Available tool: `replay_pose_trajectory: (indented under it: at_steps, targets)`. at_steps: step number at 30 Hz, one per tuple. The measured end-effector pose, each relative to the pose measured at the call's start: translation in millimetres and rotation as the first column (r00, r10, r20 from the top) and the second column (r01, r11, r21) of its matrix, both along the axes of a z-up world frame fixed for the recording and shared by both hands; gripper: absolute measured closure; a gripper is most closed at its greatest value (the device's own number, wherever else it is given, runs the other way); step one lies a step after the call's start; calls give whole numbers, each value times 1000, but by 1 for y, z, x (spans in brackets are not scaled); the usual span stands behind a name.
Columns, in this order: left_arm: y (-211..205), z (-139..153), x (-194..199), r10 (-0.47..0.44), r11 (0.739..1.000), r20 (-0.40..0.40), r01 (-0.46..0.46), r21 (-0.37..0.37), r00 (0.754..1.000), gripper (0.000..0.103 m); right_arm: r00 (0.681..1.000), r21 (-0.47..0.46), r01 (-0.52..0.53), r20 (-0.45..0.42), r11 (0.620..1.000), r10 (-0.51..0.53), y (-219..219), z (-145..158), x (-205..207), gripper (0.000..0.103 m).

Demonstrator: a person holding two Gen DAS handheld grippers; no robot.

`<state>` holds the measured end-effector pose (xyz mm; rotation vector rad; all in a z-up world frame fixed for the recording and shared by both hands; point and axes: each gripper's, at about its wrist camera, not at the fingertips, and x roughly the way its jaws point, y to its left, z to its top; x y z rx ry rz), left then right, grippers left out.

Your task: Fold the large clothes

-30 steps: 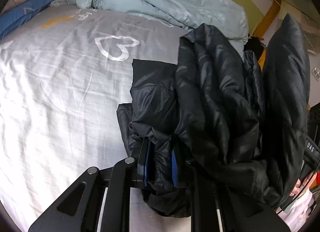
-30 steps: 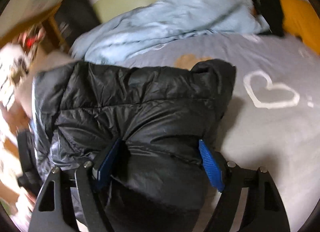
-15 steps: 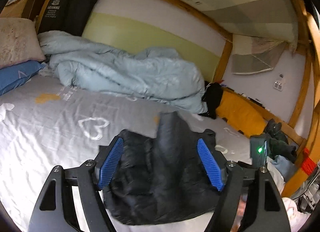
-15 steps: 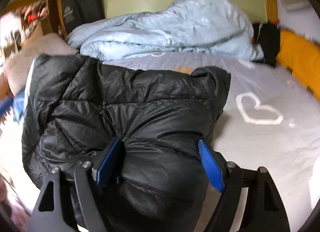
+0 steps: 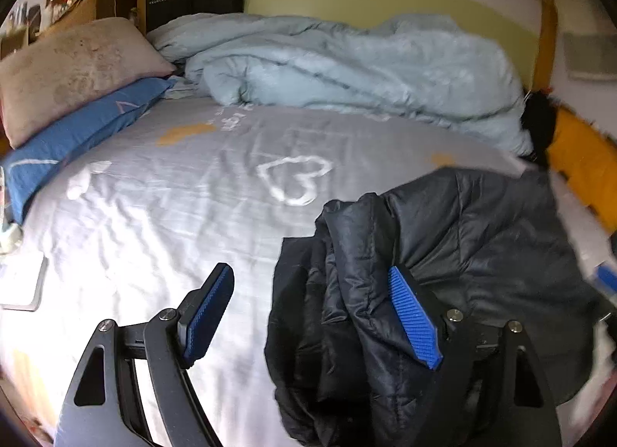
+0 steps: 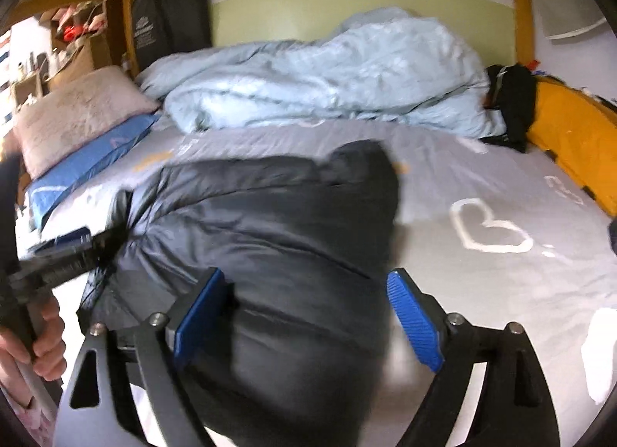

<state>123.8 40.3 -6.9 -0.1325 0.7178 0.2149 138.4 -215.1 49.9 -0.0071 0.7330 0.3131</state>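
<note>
Black quilted jacket (image 5: 455, 254) now lies bundled on the grey sheet (image 5: 162, 223) near the front edge of the bed, toward its right-hand side in the left wrist view. One second ago the left gripper (image 5: 312, 316) was pinched on a fold of this jacket; its fingers are now spread wide, with the left pad over bare sheet and the right pad touching or just above the jacket's crumpled edge, so that grip has been released. The right gripper (image 6: 304, 316) was spread a second ago and remains spread, with the jacket bulk between and below its pads; contact cannot be confirmed because this view is motion-blurred. Judgement: the garment has been set down as a thick, uneven bundle, and the fold is probably not yet flat or squared. The white heart print (image 5: 295, 181) marks free sheet beyond the jacket. A pale blue duvet (image 5: 347, 69) is heaped along the far edge, a blue pillow (image 5: 77, 130) and a beige pillow (image 5: 73, 69) occupy the far left corner, and an orange item (image 6: 567, 138) lies along the right edge. None of these touches the jacket. The left gripper also appears in the right wrist view, close to the jacket's left end.
</note>
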Motion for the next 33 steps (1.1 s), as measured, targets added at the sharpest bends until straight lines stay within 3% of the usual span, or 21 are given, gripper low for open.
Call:
replay_pose_trajectory:
  at_steps: [3, 9, 12, 16, 18, 21, 25, 28, 30, 31, 33]
  targets:
    - [-1, -9, 1, -1, 1000, -32, 1, 4, 999, 21, 999, -7, 38, -26, 999, -38, -9, 0, 3, 17]
    - [-13, -18, 4, 6, 992, -24, -3, 129, 1000, 15, 992, -5, 94, -85, 996, -94, -23, -7, 8, 15]
    - [-11, -22, 6, -8, 990, -16, 11, 139, 1000, 11, 990, -1, 108, -96, 994, -108, -29, -8, 9, 14]
    - [-1, -15, 1, -36, 998, 1, 36, 61, 999, 13, 987, 0, 114, -110, 993, -114, -31, -10, 8, 13]
    - [4, -1, -11, -87, 995, 79, 90, -35, 993, 15, 987, -1, 100, -125, 995, -99, -29, -12, 8, 13]
    - [8, 23, -36, -198, 950, 211, 241, -199, 957, 13, 985, 49, 71, -161, 996, -63, -23, -19, 5, 13]
    - [-1, 34, -45, -258, 931, 227, 304, -201, 939, 11, 988, 51, 5, -153, 999, 3, -8, -22, 0, 13]
    - [-8, 20, -30, -224, 960, 111, 239, -145, 968, 11, 989, 48, -16, -145, 999, 22, 0, -22, -4, 13]
    - [-4, 3, -18, -126, 987, 5, 125, -103, 992, 9, 992, 43, -12, -125, 999, 18, 0, -18, -6, 13]
    - [4, -3, -14, -63, 992, -22, 60, -113, 998, 9, 994, 40, -5, -113, 999, 9, -1, -17, -7, 13]
    - [24, -16, -14, 18, 977, -56, -30, -213, 998, 9, 996, 36, 48, -79, 998, -45, -10, -11, -7, 13]
